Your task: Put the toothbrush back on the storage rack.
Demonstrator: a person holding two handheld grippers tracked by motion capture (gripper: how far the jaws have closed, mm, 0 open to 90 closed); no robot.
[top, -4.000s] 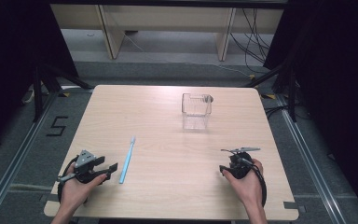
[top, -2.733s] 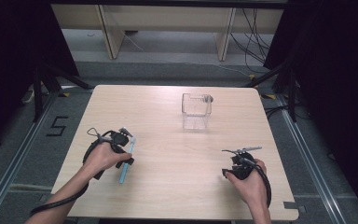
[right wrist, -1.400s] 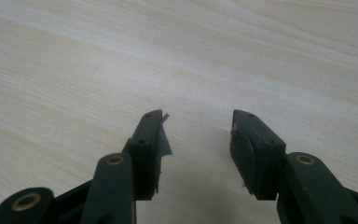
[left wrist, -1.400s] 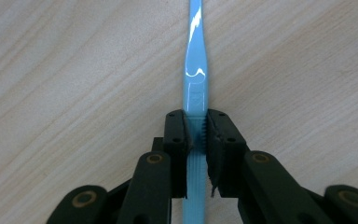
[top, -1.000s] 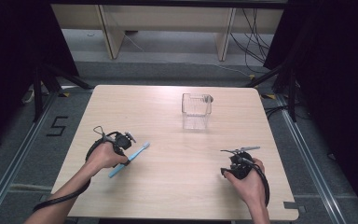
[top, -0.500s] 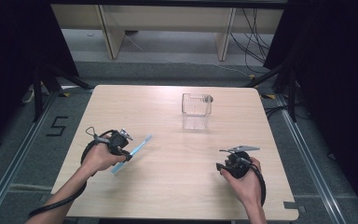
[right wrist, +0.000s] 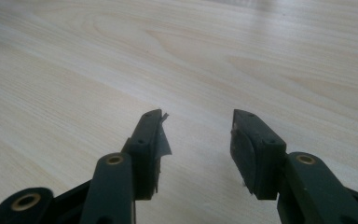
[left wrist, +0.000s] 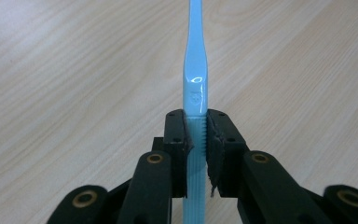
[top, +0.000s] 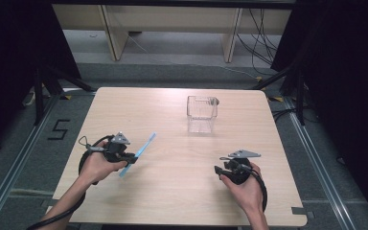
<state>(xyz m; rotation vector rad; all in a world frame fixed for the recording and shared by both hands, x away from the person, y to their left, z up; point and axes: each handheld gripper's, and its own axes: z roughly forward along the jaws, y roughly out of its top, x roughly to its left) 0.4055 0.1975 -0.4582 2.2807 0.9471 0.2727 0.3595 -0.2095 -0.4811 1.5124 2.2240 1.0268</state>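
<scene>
High view: the wooden table [top: 172, 201] takes up the centre of the frame, pale grain, with rounded corners. Read as a clock face with twelve o'clock at the far edge, it carries a clear square container [top: 202, 113] at about one o'clock, standing upright and well apart from both hands.

The left gripper [top: 133, 156] sits at about eight o'clock, carried in the person's left hand [top: 96, 165], with its cable looped beside the wrist. Its jaws are clamped on a light blue toothbrush [top: 139, 153] — the handle is pinched between the pads, and the free end slants out toward one o'clock, raised off the table surface. A short length of the handle projects below the grip, toward seven o'clock.

Left gripper view: the ribbed part of the toothbrush [left wrist: 195, 140] handle lies between the two black pads, which press on it from both sides. The smooth neck runs straight up to twelve o'clock and leaves the frame, with table grain behind it.

The right gripper [top: 217, 169] rests at about four o'clock in the right hand [top: 244, 189], near the table's front edge and well apart from the toothbrush.

Right gripper view: the right gripper [right wrist: 196, 122] jaws stand apart with bare table between them — they have just been opening further, and nothing lies in the gap.
</scene>
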